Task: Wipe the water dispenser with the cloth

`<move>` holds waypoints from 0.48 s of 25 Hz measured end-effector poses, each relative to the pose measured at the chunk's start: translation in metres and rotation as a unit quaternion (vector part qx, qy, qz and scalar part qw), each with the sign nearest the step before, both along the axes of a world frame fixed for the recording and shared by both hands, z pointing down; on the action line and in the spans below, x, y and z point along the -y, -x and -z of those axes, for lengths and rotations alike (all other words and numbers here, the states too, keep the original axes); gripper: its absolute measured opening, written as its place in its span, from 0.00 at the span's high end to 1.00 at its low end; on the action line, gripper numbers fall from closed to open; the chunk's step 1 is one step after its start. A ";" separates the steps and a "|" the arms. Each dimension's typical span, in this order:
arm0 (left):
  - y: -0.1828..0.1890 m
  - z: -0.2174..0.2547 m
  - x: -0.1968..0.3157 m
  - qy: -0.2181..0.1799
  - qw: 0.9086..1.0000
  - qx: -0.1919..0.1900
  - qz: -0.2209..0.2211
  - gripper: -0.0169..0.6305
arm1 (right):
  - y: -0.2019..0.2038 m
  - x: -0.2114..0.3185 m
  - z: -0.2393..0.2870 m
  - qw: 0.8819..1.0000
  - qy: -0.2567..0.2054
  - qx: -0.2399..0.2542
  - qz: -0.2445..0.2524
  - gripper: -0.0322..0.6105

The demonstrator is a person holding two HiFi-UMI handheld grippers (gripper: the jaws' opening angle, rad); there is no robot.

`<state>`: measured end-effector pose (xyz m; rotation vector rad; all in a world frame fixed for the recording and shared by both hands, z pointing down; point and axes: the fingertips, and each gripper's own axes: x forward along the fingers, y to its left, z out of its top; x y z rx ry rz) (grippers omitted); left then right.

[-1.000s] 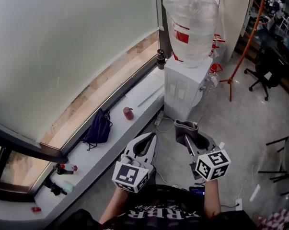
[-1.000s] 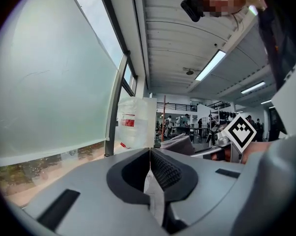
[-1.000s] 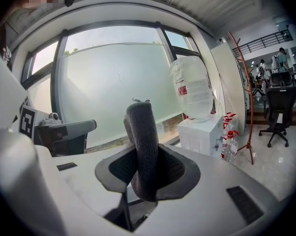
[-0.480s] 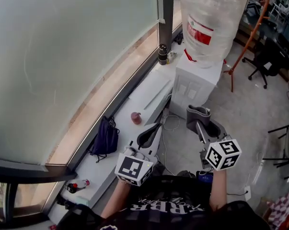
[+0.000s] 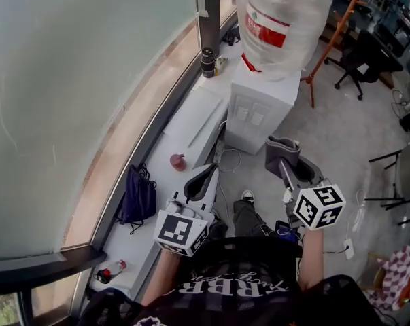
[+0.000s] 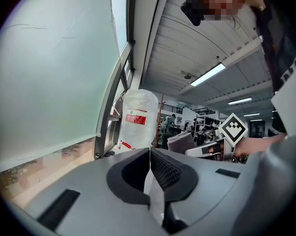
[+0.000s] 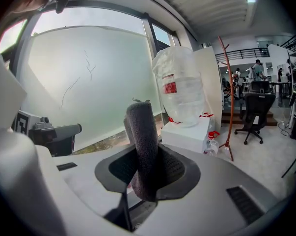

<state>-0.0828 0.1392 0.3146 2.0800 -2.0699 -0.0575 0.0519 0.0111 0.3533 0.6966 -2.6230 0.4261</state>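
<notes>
Head view: both forearms reach forward from the person's torso. Each hand holds its gripper low in front of the body, marker cube nearest the camera and jaws aimed ahead. The left gripper (image 5: 206, 174) hangs over the edge of the white window ledge (image 5: 191, 124). Its jaws are pressed together with nothing between them, and in the left gripper view the 2 pads (image 6: 163, 168) meet along a thin line.

The right gripper (image 5: 287, 172) is held a little further forward, over the grey floor. It is pinching the cloth (image 5: 282, 152) — a dark grey roll that stands upright out of the jaws, as the right gripper view shows (image 7: 144, 141).

The water dispenser (image 5: 258, 114), a white cabinet against the end of the ledge, stands ahead of both grippers and well apart from the cloth. A large clear bottle (image 5: 281, 19) with a red label sits on top of it. In the right gripper view the dispenser (image 7: 188, 134) appears just right of the cloth's top, beyond it
</notes>
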 end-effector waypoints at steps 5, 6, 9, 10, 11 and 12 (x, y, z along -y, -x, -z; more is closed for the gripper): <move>0.013 -0.002 0.033 0.006 1.000 0.011 0.010 0.95 | 0.006 0.041 -0.005 1.000 0.005 0.009 -0.003 0.77; 0.014 -0.003 0.043 0.010 1.000 0.013 0.012 0.95 | 0.006 0.052 -0.007 1.000 0.008 0.011 -0.006 0.77; 0.019 -0.003 0.076 0.020 1.000 0.020 0.012 0.95 | 0.013 0.088 -0.014 1.000 0.020 0.017 -0.009 0.77; 0.021 -0.001 0.088 0.020 0.999 0.023 0.012 0.95 | 0.017 0.100 -0.015 0.999 0.026 0.022 -0.008 0.77; 0.023 0.001 0.101 0.019 0.999 0.027 0.015 0.95 | 0.021 0.111 -0.017 0.999 0.034 0.028 -0.006 0.77; 0.025 0.003 0.113 0.018 0.999 0.030 0.018 0.95 | 0.026 0.122 -0.019 0.999 0.042 0.034 -0.004 0.77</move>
